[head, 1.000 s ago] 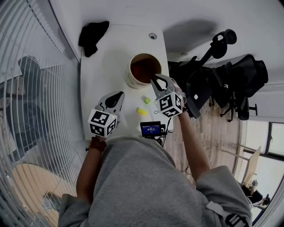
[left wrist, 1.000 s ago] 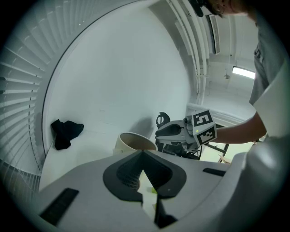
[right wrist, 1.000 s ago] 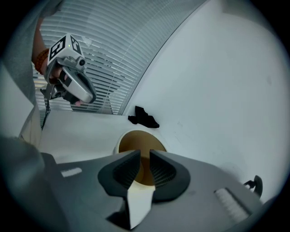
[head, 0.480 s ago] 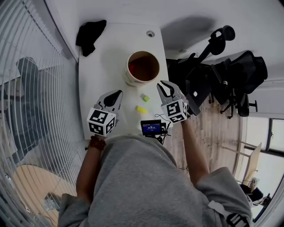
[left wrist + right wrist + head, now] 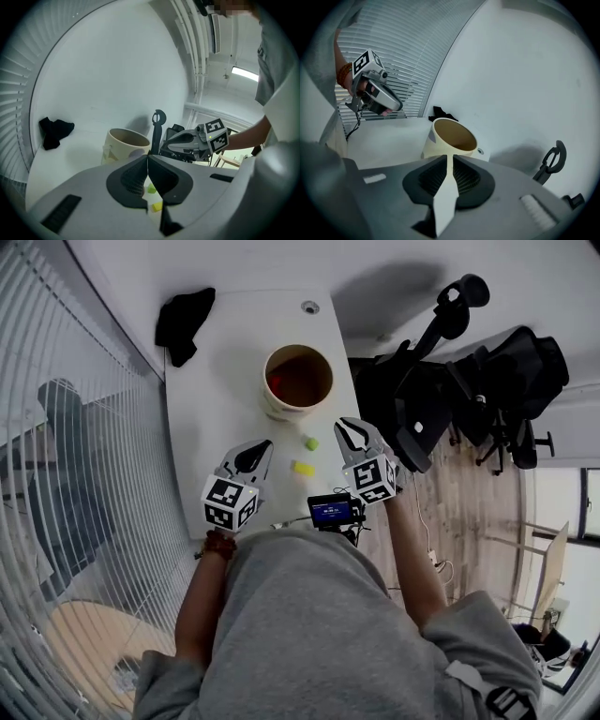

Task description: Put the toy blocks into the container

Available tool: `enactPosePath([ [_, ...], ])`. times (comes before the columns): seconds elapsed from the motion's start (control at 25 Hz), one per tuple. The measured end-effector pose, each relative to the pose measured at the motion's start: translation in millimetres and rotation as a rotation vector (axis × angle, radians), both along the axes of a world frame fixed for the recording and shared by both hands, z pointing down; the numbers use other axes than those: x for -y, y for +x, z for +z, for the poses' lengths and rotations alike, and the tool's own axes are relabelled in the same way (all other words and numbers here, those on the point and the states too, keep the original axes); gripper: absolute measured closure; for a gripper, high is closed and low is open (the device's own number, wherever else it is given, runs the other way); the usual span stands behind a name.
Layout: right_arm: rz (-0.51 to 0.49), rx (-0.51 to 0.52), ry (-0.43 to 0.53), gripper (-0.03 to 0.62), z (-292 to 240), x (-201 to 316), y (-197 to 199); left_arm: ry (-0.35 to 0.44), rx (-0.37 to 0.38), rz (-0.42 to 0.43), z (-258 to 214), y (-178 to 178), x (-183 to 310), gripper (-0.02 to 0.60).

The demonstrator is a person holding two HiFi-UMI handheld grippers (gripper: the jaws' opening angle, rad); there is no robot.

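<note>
Left to do: green block, yellow block on table mid-frame, just below container | left gripper: jaws together, empty | right gripper: jaws narrowly apart, just been closing, empty

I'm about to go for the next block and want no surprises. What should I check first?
1. All blocks put away: the green block and yellow block lie apart on the table, outside the container: not ok.
2. Container upright, mouth open: ok.
3. Grasp-ready, left gripper: jaws shut, empty: not ok.
4. Grasp-ready, right gripper: jaws have just been closing to a narrow gap, nothing between them: not ok.
5. Nothing lies between either gripper and the blocks: ok.
6. Blocks already inside the container: cannot tell.
</note>
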State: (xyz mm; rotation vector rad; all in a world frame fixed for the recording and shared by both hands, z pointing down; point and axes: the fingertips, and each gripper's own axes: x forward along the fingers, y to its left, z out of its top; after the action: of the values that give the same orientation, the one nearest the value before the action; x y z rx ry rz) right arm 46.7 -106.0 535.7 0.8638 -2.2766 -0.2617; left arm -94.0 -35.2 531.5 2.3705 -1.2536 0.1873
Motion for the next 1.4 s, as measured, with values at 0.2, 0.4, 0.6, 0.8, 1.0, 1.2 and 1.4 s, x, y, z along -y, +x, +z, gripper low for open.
enactPosePath([
  [0.2, 0.01, -0.017, -0.029, 0.543, 4.9, -9.4, 13.0, -0.039, 0.016, 0.089, 6.4, 22.0, -13.3, 0.572],
  [0.4, 0.04, -0.006, -0.037, 0.543, 4.9, -13.5, 32.5, -0.048, 0.052, 0.157, 21.9, 40.1, -17.7, 0.571],
  [0.6, 0.064, -0.003, -0.04, 0.543, 2.6, -14.0, 47.4, -0.053, 0.278, 0.32, 55.1, 55.6, -17.4, 0.568],
  [0.8, 0.074, 0.009, -0.039, 0.543, -2.5, -9.8, 58.2, -0.103, 0.389, 0.475, 88.7, 74.9, -21.4, 0.495],
  [1.0, 0.107, 0.029, -0.066, 0.543, 6.7, -5.9, 70.2, -0.153, 0.476, 0.57, 127.3, 87.7, -20.4, 0.462],
  [1.2, 0.121, 0.022, -0.087, 0.544, 17.9, -6.0, 77.8, -0.172, 0.564, 0.697, 159.6, 95.5, -27.3, 0.449],
  [1.4, 0.127, 0.018, -0.1, 0.545, 21.4, 0.1, 83.7, -0.217, 0.609, 0.757, 178.0, 98.3, -29.3, 0.412],
])
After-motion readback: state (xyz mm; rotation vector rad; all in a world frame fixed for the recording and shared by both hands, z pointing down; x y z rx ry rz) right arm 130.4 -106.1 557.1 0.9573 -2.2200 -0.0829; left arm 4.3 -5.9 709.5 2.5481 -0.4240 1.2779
